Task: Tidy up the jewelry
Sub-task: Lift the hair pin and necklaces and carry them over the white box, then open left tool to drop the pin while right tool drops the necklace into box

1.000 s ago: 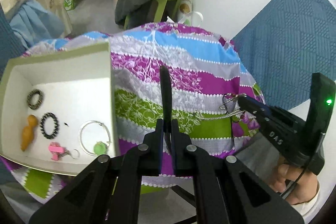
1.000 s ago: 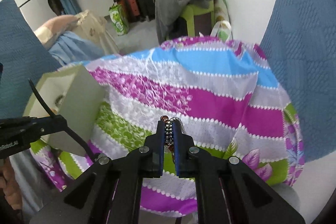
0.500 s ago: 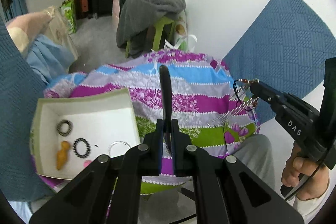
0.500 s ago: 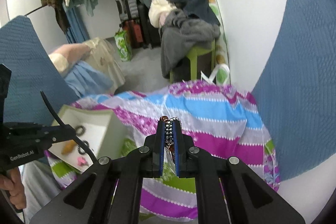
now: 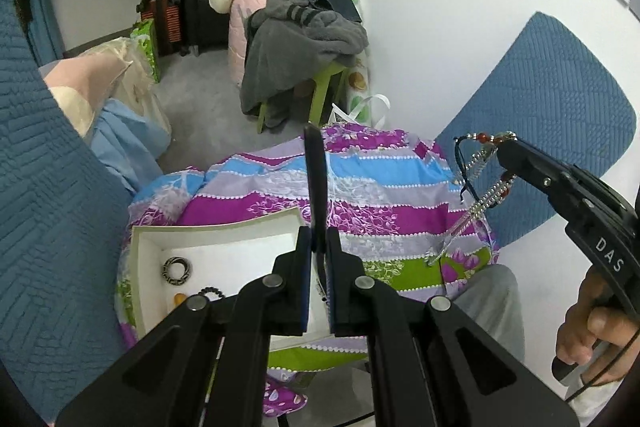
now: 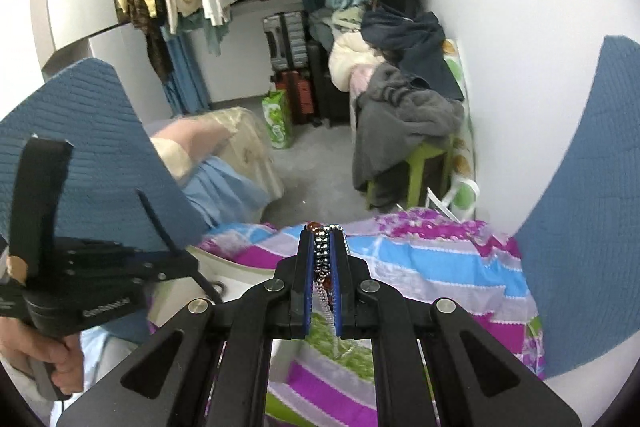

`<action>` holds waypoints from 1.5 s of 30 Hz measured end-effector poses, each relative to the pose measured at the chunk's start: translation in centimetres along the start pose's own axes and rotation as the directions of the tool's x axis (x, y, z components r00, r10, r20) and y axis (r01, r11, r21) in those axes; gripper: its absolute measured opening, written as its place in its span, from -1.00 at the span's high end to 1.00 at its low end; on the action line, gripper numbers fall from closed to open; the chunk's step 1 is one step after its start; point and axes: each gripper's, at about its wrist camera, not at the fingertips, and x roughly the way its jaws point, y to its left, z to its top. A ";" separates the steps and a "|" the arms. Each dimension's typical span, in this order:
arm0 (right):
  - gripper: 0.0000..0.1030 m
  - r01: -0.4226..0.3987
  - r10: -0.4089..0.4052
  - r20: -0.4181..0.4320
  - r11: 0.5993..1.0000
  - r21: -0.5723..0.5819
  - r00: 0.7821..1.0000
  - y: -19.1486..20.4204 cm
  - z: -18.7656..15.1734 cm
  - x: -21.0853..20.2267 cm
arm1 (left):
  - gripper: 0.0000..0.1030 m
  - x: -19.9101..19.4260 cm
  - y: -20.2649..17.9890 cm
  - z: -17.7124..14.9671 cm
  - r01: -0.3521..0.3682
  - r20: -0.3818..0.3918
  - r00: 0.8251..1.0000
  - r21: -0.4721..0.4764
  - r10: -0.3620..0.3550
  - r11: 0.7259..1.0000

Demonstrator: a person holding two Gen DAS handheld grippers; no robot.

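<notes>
My right gripper [image 6: 322, 239] is shut on a silver bead necklace [image 6: 322, 259] with red beads. It also shows in the left wrist view [image 5: 482, 201], dangling from the right gripper [image 5: 505, 147] high above the striped cloth [image 5: 384, 187]. My left gripper [image 5: 315, 147] is shut and empty, above the right part of the white box [image 5: 224, 251]. The box holds a patterned ring [image 5: 176, 270], a black bead bracelet [image 5: 210, 293] and an orange piece [image 5: 180, 297], partly hidden by my left gripper's body.
The striped cloth covers a small surface [image 6: 432, 267]. Blue quilted panels [image 5: 552, 131] stand on both sides. A green stool piled with grey clothes [image 5: 304, 39], suitcases [image 6: 288, 39] and hanging clothes stand behind.
Both grippers have risen well above the cloth. The right gripper lifted the necklace off the cloth; it now hangs free. The box looks smaller and further below.
</notes>
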 end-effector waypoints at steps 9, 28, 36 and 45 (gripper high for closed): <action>0.89 -0.026 0.026 -0.022 1.000 -0.004 0.999 4.4 -1.3 4.0 | 0.88 1.3 4.8 -1.9 -0.043 -0.007 0.999 -0.018 0.043 0.999; 0.89 -0.024 0.022 -0.247 1.000 -0.004 0.969 6.9 -10.5 15.8 | 0.88 8.5 14.0 -7.4 -0.105 -0.060 0.994 -0.179 0.096 0.978; 0.88 -0.028 0.030 -0.323 1.000 0.010 0.946 6.7 -13.1 18.2 | 0.88 12.1 13.7 -9.1 -0.120 -0.146 0.984 -0.157 0.098 0.980; 0.61 -0.045 0.051 -0.320 0.999 0.028 0.946 5.8 -12.9 17.7 | 0.86 12.7 13.6 -9.4 -0.126 -0.171 0.981 -0.169 0.096 0.978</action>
